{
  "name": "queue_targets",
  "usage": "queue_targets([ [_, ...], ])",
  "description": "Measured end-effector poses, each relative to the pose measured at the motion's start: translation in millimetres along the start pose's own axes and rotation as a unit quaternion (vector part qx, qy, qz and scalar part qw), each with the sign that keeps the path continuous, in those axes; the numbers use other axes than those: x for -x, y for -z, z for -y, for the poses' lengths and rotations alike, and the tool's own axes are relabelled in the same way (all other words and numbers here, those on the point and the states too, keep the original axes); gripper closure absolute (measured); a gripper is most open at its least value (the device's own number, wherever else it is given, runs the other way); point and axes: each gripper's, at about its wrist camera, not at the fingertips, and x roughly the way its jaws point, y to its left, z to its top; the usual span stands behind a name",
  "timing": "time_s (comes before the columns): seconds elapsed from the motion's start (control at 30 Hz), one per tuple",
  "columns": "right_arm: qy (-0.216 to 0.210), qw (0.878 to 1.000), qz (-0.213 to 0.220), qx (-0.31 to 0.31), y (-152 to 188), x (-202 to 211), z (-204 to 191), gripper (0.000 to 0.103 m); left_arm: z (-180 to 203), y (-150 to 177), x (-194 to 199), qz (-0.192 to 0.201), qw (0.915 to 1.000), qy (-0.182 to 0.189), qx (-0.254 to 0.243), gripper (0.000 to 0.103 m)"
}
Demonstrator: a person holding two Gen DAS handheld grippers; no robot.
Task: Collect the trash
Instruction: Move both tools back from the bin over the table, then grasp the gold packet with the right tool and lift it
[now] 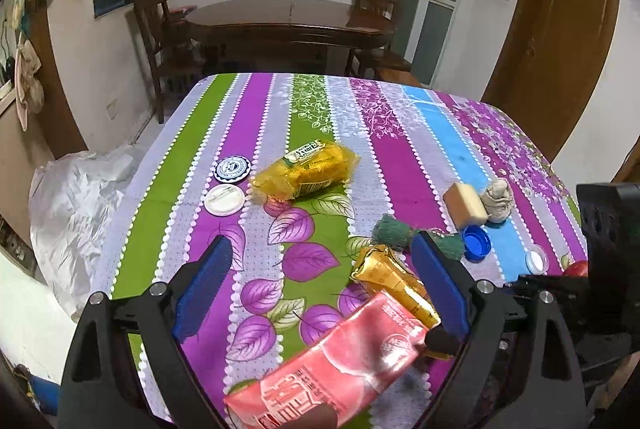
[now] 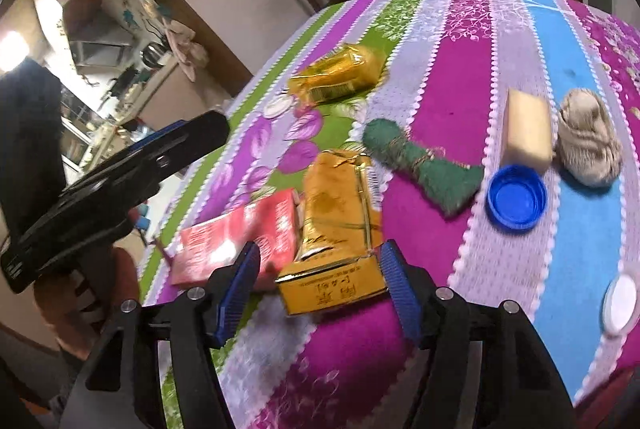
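Note:
A gold carton (image 2: 340, 225) lies on the striped tablecloth (image 2: 460, 101), with a red-pink wrapper (image 2: 240, 241) beside it on the left. My right gripper (image 2: 318, 271) is open, its blue pads on either side of the carton's near end. In the left wrist view my left gripper (image 1: 322, 269) is open above the cloth, with the red-pink wrapper (image 1: 340, 361) and the gold carton (image 1: 394, 285) between its fingers near the right pad. A yellow snack bag (image 1: 306, 169) lies farther off.
A green scrubber (image 2: 424, 165), blue bottle cap (image 2: 516, 203), yellow sponge (image 2: 526, 129), balled grey cloth (image 2: 588, 145) and white lid (image 2: 620, 303) lie to the right. Two round lids (image 1: 228, 185) lie left of the yellow bag. A dark dining table (image 1: 288, 25) with chairs stands behind.

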Motion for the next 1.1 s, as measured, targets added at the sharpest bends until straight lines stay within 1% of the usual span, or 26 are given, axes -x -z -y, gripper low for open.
queue_targets([
  [0.03, 0.015, 1.0, 0.0, 0.008, 1.8, -0.8, 2.0, 0.038, -1.9, -0.8, -1.8, 0.0, 1.0, 0.002, 0.0, 0.015],
  [0.07, 0.017, 1.0, 0.004, 0.014, 2.0, -4.0, 4.7, 0.037, -3.9, -1.7, -3.9, -0.001, 1.0, 0.005, 0.003, 0.015],
  [0.1, 0.013, 1.0, 0.005, 0.012, 2.7, -4.6, 8.1, 0.035, -6.7, -2.6, -5.9, -0.002, 0.9999, 0.008, 0.007, 0.015],
  [0.2, 0.005, 1.0, 0.004, 0.017, 3.8, -6.7, 11.2, 0.035, -12.3, -5.3, -14.2, -0.007, 0.9998, 0.009, 0.013, 0.014],
  [0.23, 0.0, 1.0, 0.001, 0.02, 5.8, -5.1, 10.2, 0.038, -13.7, -6.5, -16.8, -0.009, 0.9998, 0.01, 0.014, 0.014],
  [0.27, -0.006, 0.999, -0.004, 0.035, 9.8, -0.5, 6.2, 0.047, -15.0, -7.9, -18.5, -0.01, 0.9997, 0.012, 0.016, 0.014],
  [0.33, 0.011, 0.998, -0.009, 0.067, 17.8, 7.5, -2.6, 0.048, -19.0, -10.6, -20.5, -0.007, 0.9995, 0.018, 0.024, 0.014],
  [0.37, 0.032, 0.995, -0.02, 0.092, 25.6, 10.1, -7.3, 0.049, -20.6, -11.4, -21.3, -0.007, 0.9994, 0.019, 0.029, 0.014],
  [0.4, 0.046, 0.992, -0.024, 0.113, 33.6, 11.8, -10.7, 0.055, -23.4, -13.4, -23.7, -0.006, 0.9991, 0.022, 0.036, 0.014],
  [0.5, 0.053, 0.992, -0.017, 0.116, 49.0, 27.9, -8.6, 0.06, -24.1, -16.9, -28.6, -0.009, 0.9986, 0.028, 0.043, 0.014],
  [0.57, 0.061, 0.991, -0.01, 0.119, 61.1, 40.0, -6.1, 0.062, -16.6, -18.1, -32.1, -0.016, 0.9991, 0.031, 0.025, 0.014],
  [0.63, 0.064, 0.991, -0.01, 0.118, 73.3, 49.2, -3.1, 0.063, -1.6, -17.6, -39.1, -0.036, 0.9984, 0.043, -0.012, 0.014],
  [0.73, 0.071, 0.991, -0.006, 0.11, 89.8, 68.5, 6.9, 0.064, 25.6, -14.4, -50.2, -0.064, 0.9937, 0.052, -0.076, 0.014],
  [0.8, 0.082, 0.991, 0.004, 0.104, 95.2, 83.0, 12.9, 0.063, 40.4, -12.7, -59.7, -0.082, 0.9896, 0.052, -0.107, 0.014],
  [0.83, 0.084, 0.991, 0.008, 0.1, 95.9, 86.4, 14.4, 0.063, 45.5, -13.6, -64.8, -0.09, 0.9883, 0.048, -0.113, 0.014],
  [0.87, 0.079, 0.993, 0.014, 0.09, 97.4, 91.6, 17.8, 0.063, 51.6, -16.0, -72.1, -0.101, 0.9869, 0.044, -0.118, 0.011],
  [0.9, 0.073, 0.994, 0.018, 0.082, 97.1, 93.9, 20.2, 0.058, 55.9, -18.1, -77.9, -0.11, 0.9858, 0.042, -0.119, 0.009],
  [0.93, 0.067, 0.995, 0.023, 0.071, 97.2, 96.1, 23.2, 0.053, 59.5, -19.9, -82.3, -0.116, 0.985, 0.042, -0.12, 0.008],
  [0.97, 0.063, 0.996, 0.027, 0.064, 96.9, 96.8, 25.1, 0.043, 64.4, -21.8, -87.6, -0.124, 0.9839, 0.038, -0.122, 0.006],
  [1.0, 0.06, 0.996, 0.031, 0.057, 95.9, 96.6, 26.3, 0.039, 68.7, -22.7, -92.0, -0.131, 0.983, 0.03, -0.126, 0.006],
  [1.1, 0.051, 0.997, 0.036, 0.039, 90.9, 91.3, 27.4, 0.035, 84.5, -19.2, -102.3, -0.144, 0.9769, 0.012, -0.157, 0.006],
])
